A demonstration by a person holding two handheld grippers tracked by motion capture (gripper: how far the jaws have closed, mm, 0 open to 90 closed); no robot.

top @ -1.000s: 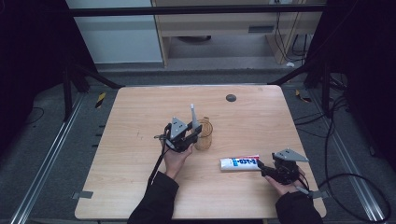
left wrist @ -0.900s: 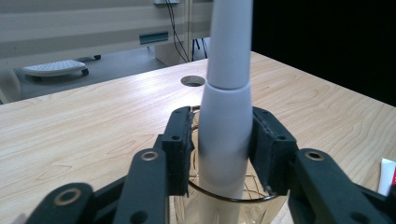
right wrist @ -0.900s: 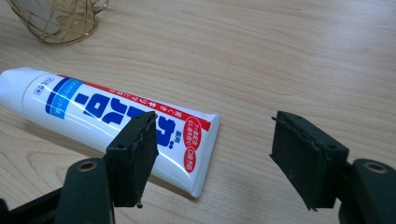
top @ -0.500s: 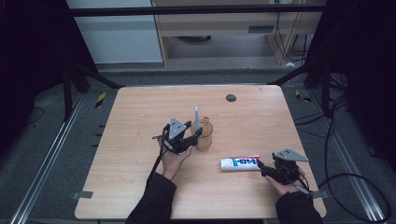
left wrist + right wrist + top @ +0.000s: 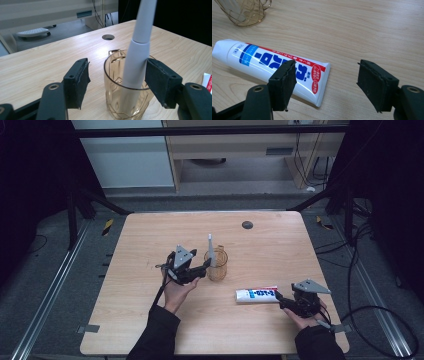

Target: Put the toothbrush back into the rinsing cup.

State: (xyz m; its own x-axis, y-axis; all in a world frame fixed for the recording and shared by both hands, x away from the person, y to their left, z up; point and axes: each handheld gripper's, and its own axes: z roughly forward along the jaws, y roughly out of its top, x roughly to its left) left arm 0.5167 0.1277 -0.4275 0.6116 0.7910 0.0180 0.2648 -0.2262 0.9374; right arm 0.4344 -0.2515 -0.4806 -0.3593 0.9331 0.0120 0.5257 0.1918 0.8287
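Note:
A white toothbrush stands tilted in an amber glass cup near the middle of the table. My left gripper sits just left of the cup; its jaws have just been opening. In the left gripper view the toothbrush handle and the cup lie between the pads, close to the right pad and well apart from the left one. A white, red and blue toothpaste tube lies flat at the front right. My right gripper is open at the flat end of the tube, not touching it.
The wooden table has a round cable hole at the back centre. Black frame posts and cables stand beyond the table's sides, and a cabinet stands behind it.
The toothbrush, held tilted over the cup a second ago, now rests in the cup. The left gripper's jaws have spread apart and the hand has shifted slightly. The right gripper has not moved.

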